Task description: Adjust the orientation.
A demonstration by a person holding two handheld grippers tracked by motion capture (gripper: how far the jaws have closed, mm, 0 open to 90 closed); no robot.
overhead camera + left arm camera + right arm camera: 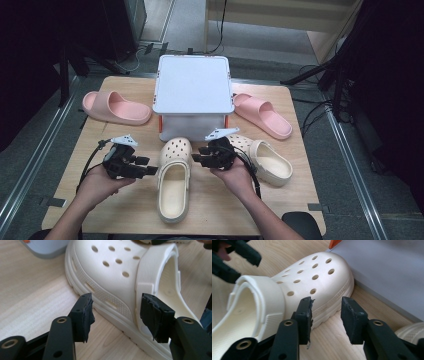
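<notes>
Nearest me, at the desk's front edge, my forearms come in, one hand on each pair of tongs. The left tongs and right tongs both stand open with nothing between the pads, one on either side of the cream clog. That clog lies just front of the desk's middle, heel toward me, toe touching or nearly touching the white box.

In the left gripper view the left tongs face the clog's side by the strap hinge; in the right gripper view the right tongs face the ridged sole near the toe of the clog.

If I grip again, I'd bite the firm sole rim rather than the soft strap, and keep both hands level.

Farther right lies the second clog. At the back edge, two pink slippers flank the box.
</notes>
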